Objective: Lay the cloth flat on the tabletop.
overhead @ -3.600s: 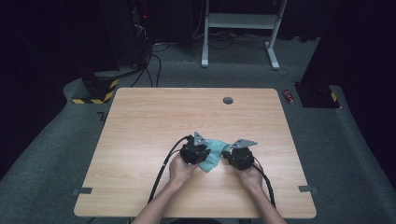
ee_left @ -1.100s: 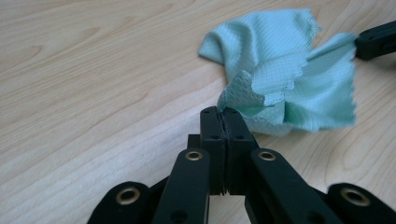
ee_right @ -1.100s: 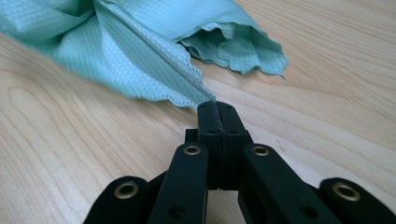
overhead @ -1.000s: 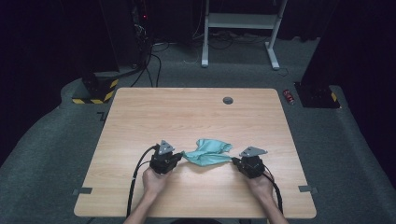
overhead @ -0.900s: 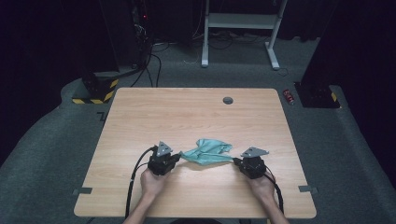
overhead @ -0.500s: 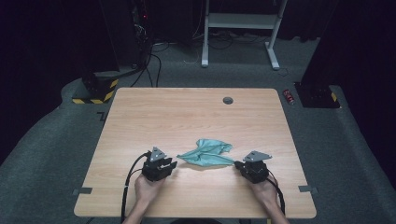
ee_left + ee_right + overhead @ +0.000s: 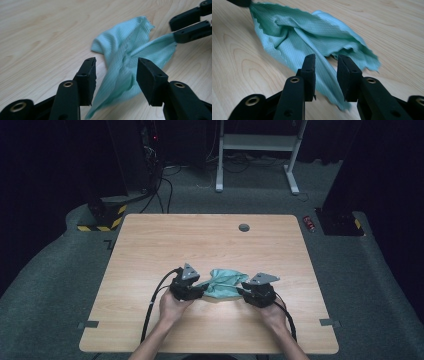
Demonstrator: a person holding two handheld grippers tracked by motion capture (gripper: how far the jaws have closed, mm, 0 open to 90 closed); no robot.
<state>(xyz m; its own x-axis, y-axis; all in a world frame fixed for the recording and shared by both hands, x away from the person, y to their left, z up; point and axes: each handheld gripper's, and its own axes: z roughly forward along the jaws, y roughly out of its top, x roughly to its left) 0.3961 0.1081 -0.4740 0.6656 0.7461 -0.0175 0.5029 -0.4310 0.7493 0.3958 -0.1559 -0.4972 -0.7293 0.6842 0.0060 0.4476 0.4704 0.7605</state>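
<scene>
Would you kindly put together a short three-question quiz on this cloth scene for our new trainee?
1. True or false: the left gripper has its jaws clamped tight on the green cloth.
2. What does the cloth rest on: A) a tray, B) the wooden table, C) a chair?
3. In the high view, on which side of the cloth is the right gripper?

Key
1. False: its jaws have just been opening, and the cloth passes between them without the pads pressing on it.
2. B.
3. On its right, with the left gripper on the other side.
</scene>
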